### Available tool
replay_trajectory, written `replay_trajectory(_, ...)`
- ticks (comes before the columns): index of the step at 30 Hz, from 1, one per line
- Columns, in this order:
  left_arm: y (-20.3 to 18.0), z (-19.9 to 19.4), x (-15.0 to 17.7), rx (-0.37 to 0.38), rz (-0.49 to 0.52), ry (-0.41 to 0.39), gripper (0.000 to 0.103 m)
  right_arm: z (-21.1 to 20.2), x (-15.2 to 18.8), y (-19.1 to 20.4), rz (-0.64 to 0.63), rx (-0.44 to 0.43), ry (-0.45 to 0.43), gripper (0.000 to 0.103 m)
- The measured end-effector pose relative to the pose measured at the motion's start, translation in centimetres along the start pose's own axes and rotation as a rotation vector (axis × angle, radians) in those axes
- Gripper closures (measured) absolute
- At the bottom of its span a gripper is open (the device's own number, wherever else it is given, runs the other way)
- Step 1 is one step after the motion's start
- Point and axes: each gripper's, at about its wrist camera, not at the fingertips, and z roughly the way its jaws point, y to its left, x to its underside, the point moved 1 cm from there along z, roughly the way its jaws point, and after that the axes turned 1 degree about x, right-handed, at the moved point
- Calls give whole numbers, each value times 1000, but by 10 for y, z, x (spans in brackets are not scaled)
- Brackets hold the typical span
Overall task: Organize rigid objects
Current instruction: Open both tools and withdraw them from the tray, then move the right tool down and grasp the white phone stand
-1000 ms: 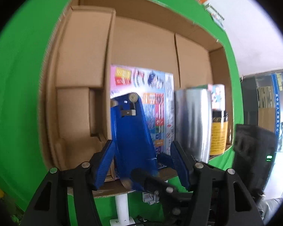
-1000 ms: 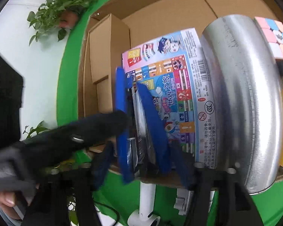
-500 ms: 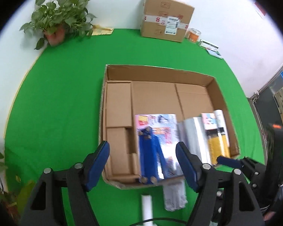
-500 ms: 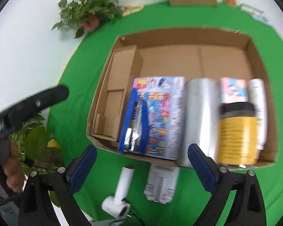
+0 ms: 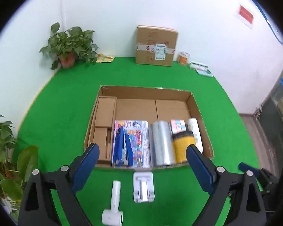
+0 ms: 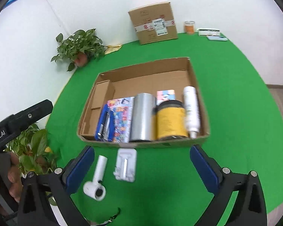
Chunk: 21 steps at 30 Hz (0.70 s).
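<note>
Two white objects are left outside the cardboard box (image 5: 199,111) on the green mat (image 5: 56,113): a handheld white device (image 5: 114,203) with a roller-like head and a flat white folding stand (image 5: 143,186). Seen from the left wrist, both lie below and between the jaws of the left gripper (image 5: 142,166), the device toward 7 o'clock and the stand near 6 o'clock. The device's long axis runs from 12 to 6 o'clock, head nearest the camera.

From the right wrist, the same objects sit toward 7 and 8 o'clock of the right gripper (image 6: 142,166), so the left gripper is judged slightly better placed for the device.

Both grippers' jaws have just been opening and stand wide apart, with nothing between them.

Inside the box, a blue stapler (image 5: 122,146) rests on a colourful printed pack (image 5: 139,143), beside a silver cylinder (image 5: 162,143), a yellow jar (image 5: 183,145) and a white bottle (image 5: 195,131). The pack's print is too blurred to read. "Robot.AI" can be read on the other gripper's handle in the right view.
</note>
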Motion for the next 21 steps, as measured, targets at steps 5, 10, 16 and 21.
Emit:
replay_trajectory(5,-19,-11,25,-11,-20,34,9,-22,28,-33,26,15,19,1)
replay_trajectory(10,-29,-27,44,-33,-23,32,9,-31,52,-47,-20,57,30,1)
replay_trajectory(16,-25,-31,54,-76,-36,46,10,-43,57,-29,-119,79,-11,1)
replay_trajectory(21,-14,-27,58,-41,-56,31,14,-44,58,-11,-164,94,-2,1)
